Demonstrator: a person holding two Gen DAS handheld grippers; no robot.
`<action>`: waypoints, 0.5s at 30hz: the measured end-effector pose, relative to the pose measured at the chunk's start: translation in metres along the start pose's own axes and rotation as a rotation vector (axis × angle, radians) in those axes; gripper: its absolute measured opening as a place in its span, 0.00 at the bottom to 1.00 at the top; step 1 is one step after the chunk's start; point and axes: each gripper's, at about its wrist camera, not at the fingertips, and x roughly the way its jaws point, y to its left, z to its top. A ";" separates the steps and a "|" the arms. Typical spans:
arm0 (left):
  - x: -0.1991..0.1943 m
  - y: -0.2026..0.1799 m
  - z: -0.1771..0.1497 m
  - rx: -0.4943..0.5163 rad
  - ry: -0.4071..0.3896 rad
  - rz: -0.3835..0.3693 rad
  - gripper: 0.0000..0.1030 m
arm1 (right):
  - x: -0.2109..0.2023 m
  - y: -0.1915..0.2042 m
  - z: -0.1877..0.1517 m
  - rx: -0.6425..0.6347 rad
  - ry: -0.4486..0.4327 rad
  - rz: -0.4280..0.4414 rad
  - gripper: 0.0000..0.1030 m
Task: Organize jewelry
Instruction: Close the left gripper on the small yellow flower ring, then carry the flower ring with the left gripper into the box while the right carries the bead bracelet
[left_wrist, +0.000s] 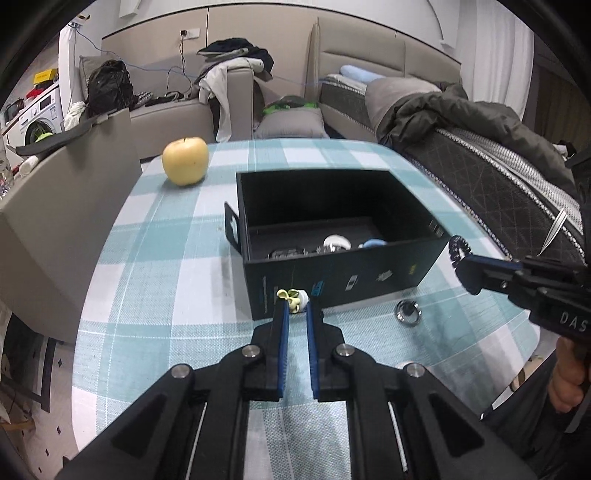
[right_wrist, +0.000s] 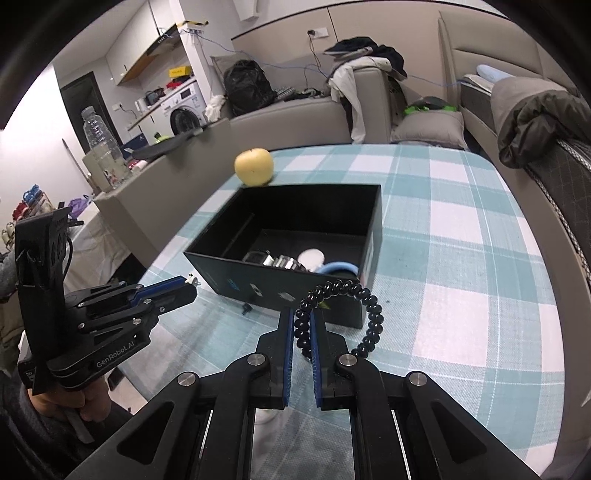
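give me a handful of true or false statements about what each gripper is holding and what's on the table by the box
1. The right gripper is shut on a black bead bracelet. True.
2. The left gripper is empty. False: its fingers pinch a small yellow and white piece.
3. The black box is closed with a lid. False: it is open on top, with a metal watch and a blue ring among the things inside.
4. A yellow apple sits on the checked tablecloth beyond the box. True.
5. A silver ring lies inside the box. False: it lies on the cloth in front of the box.
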 end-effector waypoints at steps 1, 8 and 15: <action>-0.002 0.000 0.001 -0.002 -0.008 -0.005 0.05 | -0.002 0.001 0.000 -0.005 -0.009 0.001 0.08; -0.013 -0.001 0.012 -0.002 -0.064 -0.022 0.05 | -0.010 0.003 0.007 0.002 -0.052 0.021 0.08; -0.016 -0.002 0.022 0.024 -0.094 -0.016 0.05 | -0.024 0.013 0.025 -0.028 -0.115 0.077 0.08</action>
